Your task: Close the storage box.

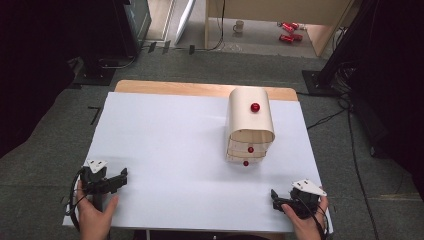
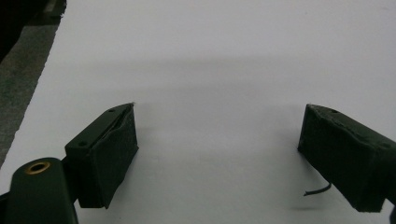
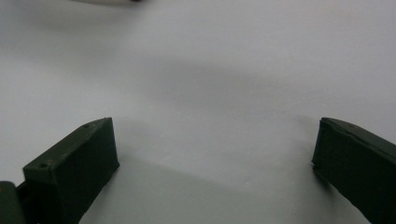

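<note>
A small pale wooden drawer cabinet (image 1: pixel 250 122) with a rounded top stands on the white table (image 1: pixel 175 150), right of centre. It carries red ball knobs (image 1: pixel 255 107) on its top and drawer fronts. My left gripper (image 1: pixel 122 176) rests at the table's near left corner, held by a hand, its jaws pointing right. In the left gripper view the left gripper (image 2: pixel 217 140) is open over bare white surface. My right gripper (image 1: pixel 274 196) sits at the near right corner, jaws pointing left. The right gripper view has the right gripper (image 3: pixel 215 154) open too, nothing between its fingers.
A strip of bare wood (image 1: pixel 200 89) runs along the table's far edge. Grey carpet surrounds the table. Dark stands (image 1: pixel 100 60) and cables lie on the floor behind; a mug (image 1: pixel 239 26) and red cans (image 1: pixel 289 31) sit farther back.
</note>
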Available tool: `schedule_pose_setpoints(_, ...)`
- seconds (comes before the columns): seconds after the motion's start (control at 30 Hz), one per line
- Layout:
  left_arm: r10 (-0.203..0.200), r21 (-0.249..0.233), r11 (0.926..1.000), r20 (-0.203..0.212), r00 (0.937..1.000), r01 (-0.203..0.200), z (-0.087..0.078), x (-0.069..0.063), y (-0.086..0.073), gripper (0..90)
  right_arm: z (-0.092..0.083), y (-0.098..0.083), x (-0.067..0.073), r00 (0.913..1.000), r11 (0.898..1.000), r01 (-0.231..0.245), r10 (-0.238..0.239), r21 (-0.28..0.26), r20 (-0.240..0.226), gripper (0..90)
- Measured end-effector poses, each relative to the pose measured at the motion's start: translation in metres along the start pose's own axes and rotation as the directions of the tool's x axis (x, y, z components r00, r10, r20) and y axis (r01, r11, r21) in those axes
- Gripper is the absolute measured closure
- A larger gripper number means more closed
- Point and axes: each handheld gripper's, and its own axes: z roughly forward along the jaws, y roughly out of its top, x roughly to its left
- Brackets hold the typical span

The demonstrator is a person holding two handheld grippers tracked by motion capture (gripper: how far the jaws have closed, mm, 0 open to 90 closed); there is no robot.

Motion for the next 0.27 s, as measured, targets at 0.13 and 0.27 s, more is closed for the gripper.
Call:
schedule_pose_setpoints(0.13, 0.0, 0.0, 1.0, 0.0, 1.0, 0.0, 0.0, 0.0, 0.0, 11.9, 0.0, -0.0001, -0.0001, 1.0, 1.0, -0.001, 0.001, -0.001, 0.0, 0.0)
schedule_pose_setpoints(0.27, 0.0, 0.0, 1.0, 0.001, 1.0, 0.0, 0.0, 0.0001, 0.0, 11.9, 0.0002, 0.0006, 0.0001, 1.0, 1.0, 0.0, 0.0, 0.004, 0.001, 0.0)
